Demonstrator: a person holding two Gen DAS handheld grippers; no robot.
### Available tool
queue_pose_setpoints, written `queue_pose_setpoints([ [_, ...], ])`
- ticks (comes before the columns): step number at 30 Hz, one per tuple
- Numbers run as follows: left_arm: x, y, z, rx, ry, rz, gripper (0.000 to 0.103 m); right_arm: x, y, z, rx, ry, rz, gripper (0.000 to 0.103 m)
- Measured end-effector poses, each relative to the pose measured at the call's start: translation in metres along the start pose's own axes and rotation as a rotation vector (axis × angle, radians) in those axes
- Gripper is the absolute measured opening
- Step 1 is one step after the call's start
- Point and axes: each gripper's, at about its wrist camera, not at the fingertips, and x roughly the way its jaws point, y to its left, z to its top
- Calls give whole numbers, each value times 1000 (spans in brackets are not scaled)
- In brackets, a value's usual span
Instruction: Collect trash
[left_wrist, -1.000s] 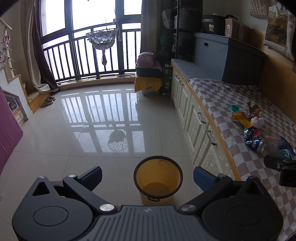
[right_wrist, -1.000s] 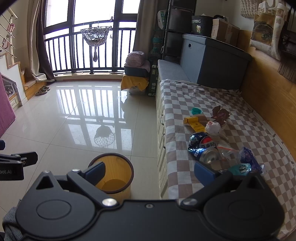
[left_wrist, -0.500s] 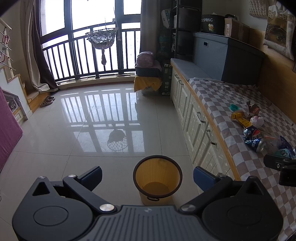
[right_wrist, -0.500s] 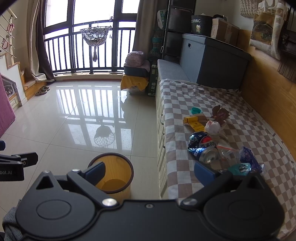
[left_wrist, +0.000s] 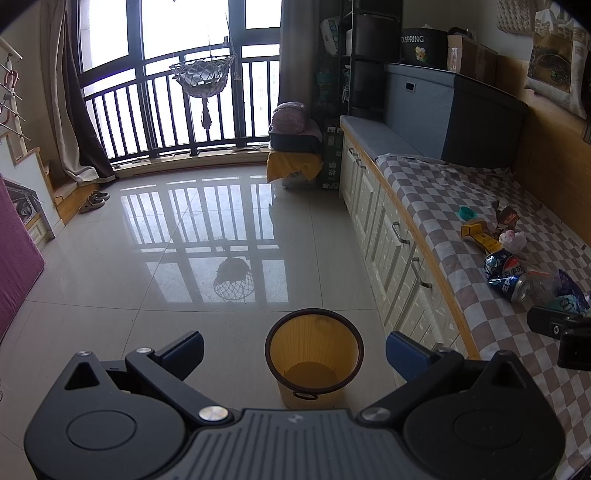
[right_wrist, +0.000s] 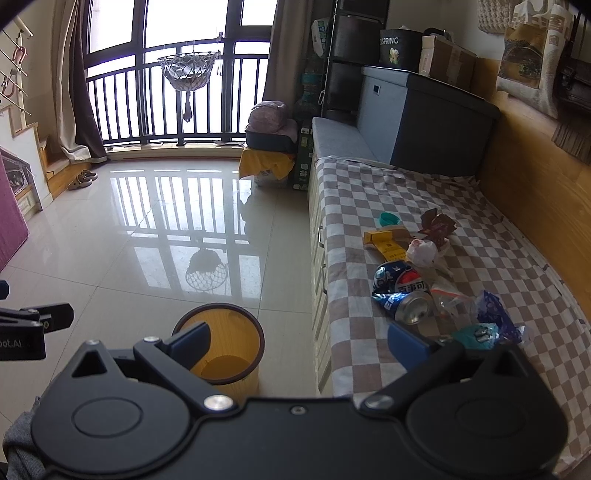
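Scattered along the checkered cloth (right_wrist: 369, 192) of a long bench: a crushed blue cola can (right_wrist: 402, 291) lying on its side, open mouth turned toward the camera; just behind it a yellow carton (right_wrist: 386, 243), flattened; touching that, a white crumpled wad (right_wrist: 424, 252); farther back a dark brown wrapper (right_wrist: 437, 225) and a small teal lid (right_wrist: 389, 219). Nearer, beside the can, a clear plastic bag (right_wrist: 450, 301), a blue-purple foil wrapper (right_wrist: 493, 314) and a teal packet (right_wrist: 476, 335), all close together. Same heap visible at the right edge of the left wrist view, can (left_wrist: 508, 275) foremost.

On the tiled floor (left_wrist: 184, 258), just beside the bench's white drawers (left_wrist: 391, 240), an upright yellow bin (left_wrist: 314, 354) with a dark rim, nothing visible inside.

Left gripper (left_wrist: 293, 350) spread wide, holding nothing, hanging above the floor with the bin framed between its blue-tipped fingers (left_wrist: 404, 354). Right gripper (right_wrist: 299, 343) likewise wide apart and bare, one finger over the bin (right_wrist: 221, 350), the other over the bench edge near the teal packet, touching neither as far as can be told.

Beyond: balcony railing (left_wrist: 166, 110), hanging net basket (left_wrist: 203, 75), grey storage box (left_wrist: 450, 110)
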Motion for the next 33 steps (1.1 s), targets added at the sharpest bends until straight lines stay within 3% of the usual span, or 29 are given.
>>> queue_pose_setpoints([
  [33, 0, 0, 0, 4, 3, 5, 103, 0, -7, -2, 9, 2, -1, 103],
])
